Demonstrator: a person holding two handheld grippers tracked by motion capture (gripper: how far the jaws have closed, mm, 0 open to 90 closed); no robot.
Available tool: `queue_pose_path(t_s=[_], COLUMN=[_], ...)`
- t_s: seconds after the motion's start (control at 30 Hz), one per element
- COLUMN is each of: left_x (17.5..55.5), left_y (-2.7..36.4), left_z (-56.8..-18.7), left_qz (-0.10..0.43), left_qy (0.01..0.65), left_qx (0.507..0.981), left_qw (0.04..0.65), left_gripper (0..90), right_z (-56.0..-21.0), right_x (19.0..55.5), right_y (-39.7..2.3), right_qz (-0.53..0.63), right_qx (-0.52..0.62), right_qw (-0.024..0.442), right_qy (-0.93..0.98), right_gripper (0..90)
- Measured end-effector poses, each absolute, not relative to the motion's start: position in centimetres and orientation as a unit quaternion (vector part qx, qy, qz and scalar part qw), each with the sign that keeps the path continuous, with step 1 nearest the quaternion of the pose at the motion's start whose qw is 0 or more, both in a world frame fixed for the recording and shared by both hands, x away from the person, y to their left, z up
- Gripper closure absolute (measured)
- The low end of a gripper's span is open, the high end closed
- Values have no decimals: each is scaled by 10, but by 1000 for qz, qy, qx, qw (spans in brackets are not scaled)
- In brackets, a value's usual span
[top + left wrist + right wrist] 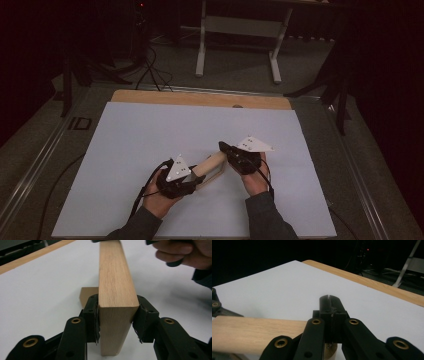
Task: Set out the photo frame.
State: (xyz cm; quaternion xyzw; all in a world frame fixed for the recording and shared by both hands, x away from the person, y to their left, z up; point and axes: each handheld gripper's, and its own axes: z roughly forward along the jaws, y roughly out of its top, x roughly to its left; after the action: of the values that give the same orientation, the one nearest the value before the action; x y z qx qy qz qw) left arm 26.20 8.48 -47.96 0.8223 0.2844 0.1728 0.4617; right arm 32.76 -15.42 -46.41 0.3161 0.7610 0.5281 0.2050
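A light wooden bar (210, 162) lies slantwise between my two grippers on the white sheet (150, 140). My left gripper (116, 315) is shut on the bar's near end (115, 282), its pads (93, 315) pressing both sides. From above, the left gripper (196, 175) sits at the bar's lower left. A second wooden piece (87, 293) rests on the sheet beside the bar. My right gripper (331, 303) has its jaws together, poised over the bar's far end (254, 333). Seen from above, the right gripper (223, 146) is at the bar's upper right. A rounded wooden bit (330, 353) peeks out under those jaws.
The white sheet covers a wooden tabletop whose bare edge (200, 97) shows at the back. Behind it stands a white table frame (237, 40) on the floor, with cables (150, 70) at the back left. Wide bare sheet lies to the left and right of the hands.
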Motion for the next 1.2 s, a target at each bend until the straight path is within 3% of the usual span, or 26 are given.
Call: queue_pose_path(t_s=[0.63, 1.2], left_x=[270, 275], left_y=[95, 103], left_z=[-481, -483], left_qz=[188, 189], left_qy=[330, 359], left_qx=[807, 794], left_qw=[453, 453], left_gripper=[549, 577], right_z=[-460, -457], right_x=[324, 319], right_y=[-155, -153], right_qz=[509, 494], right_qx=[318, 320], right_qw=[211, 206], right_qy=[772, 782], right_gripper=[897, 896])
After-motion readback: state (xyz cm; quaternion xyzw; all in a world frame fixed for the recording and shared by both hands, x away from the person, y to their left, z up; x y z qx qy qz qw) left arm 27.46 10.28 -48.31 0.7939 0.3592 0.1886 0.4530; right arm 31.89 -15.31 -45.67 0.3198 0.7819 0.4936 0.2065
